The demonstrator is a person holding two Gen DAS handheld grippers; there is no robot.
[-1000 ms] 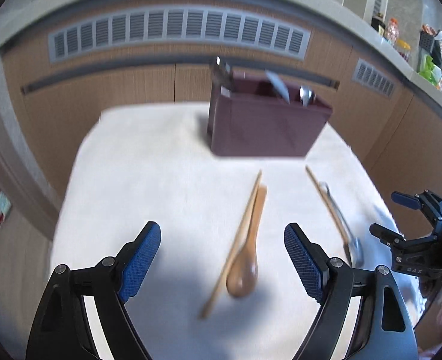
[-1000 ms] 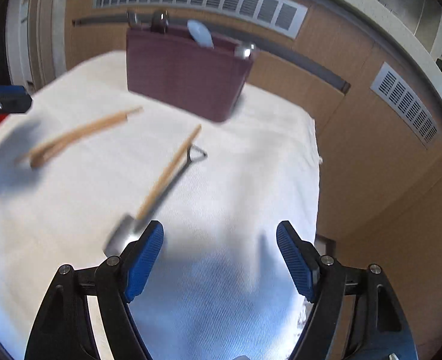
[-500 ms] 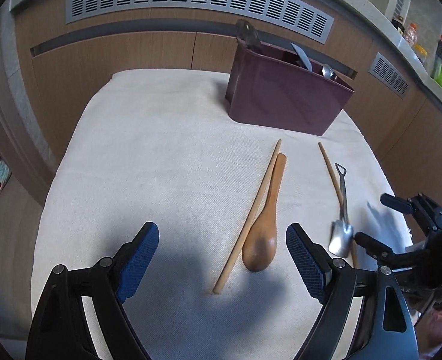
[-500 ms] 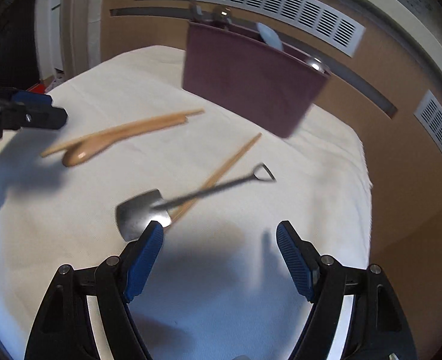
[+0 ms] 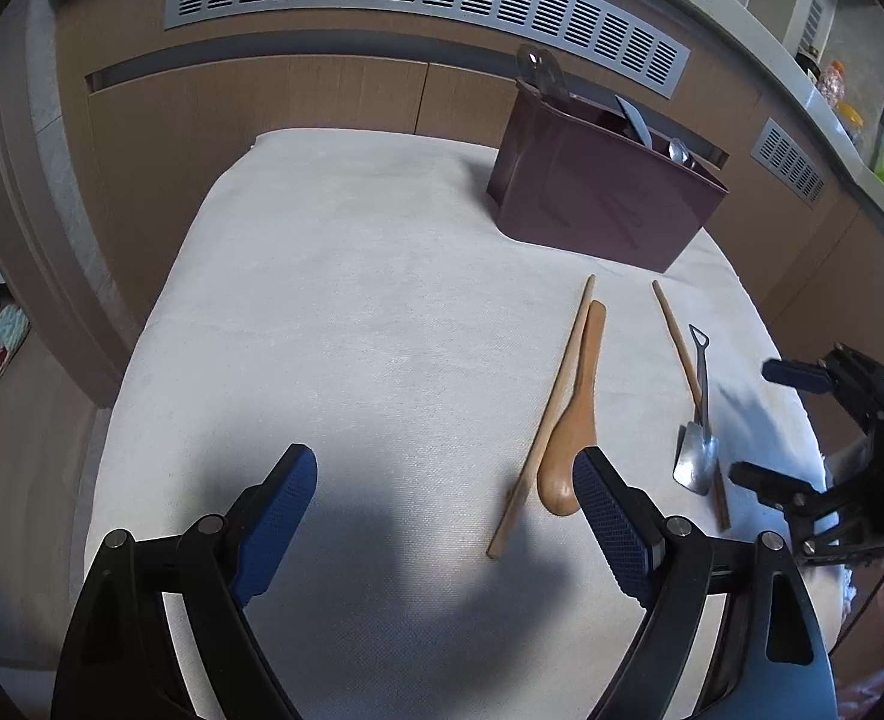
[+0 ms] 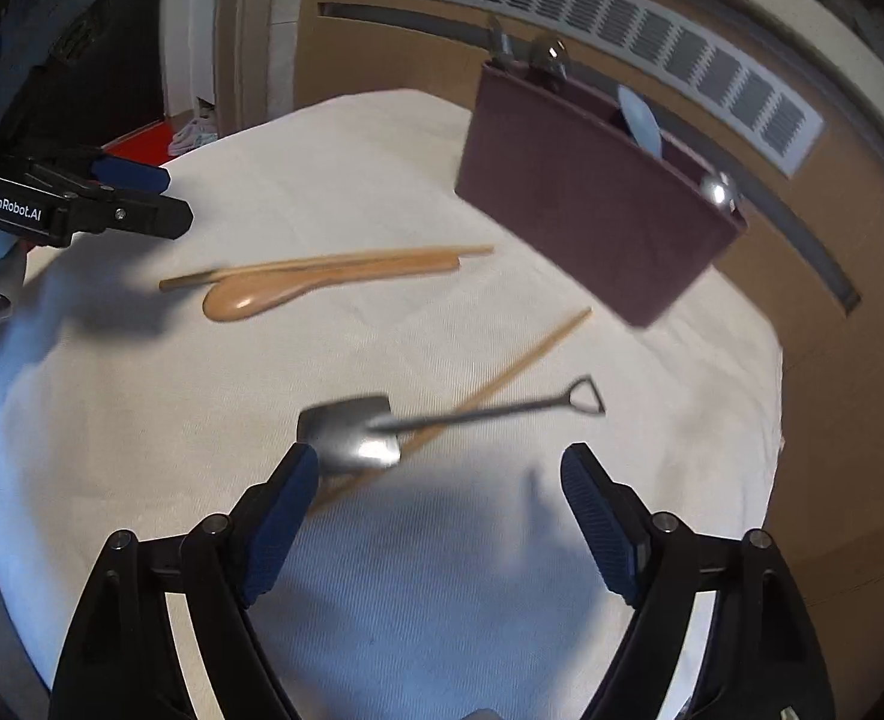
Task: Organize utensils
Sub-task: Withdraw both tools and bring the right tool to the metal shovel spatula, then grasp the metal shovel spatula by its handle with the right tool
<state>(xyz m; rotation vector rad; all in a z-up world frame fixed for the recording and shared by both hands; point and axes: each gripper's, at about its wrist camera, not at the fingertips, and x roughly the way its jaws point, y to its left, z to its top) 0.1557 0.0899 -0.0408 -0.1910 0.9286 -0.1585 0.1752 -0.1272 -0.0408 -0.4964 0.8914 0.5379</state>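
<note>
Maroon caddy [image 5: 607, 204] is the landmark: it stands on the cloth-covered counter [image 5: 345, 324], at its far side, with a few utensil handles already poking out of its top.

Change over the last second: both wrist views have pulled back and swung, so the caddy now sits further off and more to the right in the left view than it did a second ago. The right claw [image 6: 438, 510] has closed in on the little metal shovel spoon [image 6: 357, 429], whose blade now lies just ahead of that claw's left finger [image 6: 279, 507]; a second ago it was lower and off to the side.

Positions, all on the near side of the caddy:
- wooden spoon [image 5: 574, 420] lying flat, bowl away from the caddy
- one chopstick [image 5: 541, 414] touching the spoon's left edge
- second chopstick [image 5: 688, 396] apart to the right, with the shovel spoon [image 5: 698, 438] lying across it

Claw states: the left claw [image 5: 445, 516] is spread wide and holds nothing; its right finger overlaps the spoon bowl in view, contact uncertain. The right claw is also spread wide, empty.

Judgement: nothing gripped yet. Four pieces remain outside the caddy. The right claw looks lined up for the shovel spoon first; the chopstick beneath may shift when it lifts.
</note>
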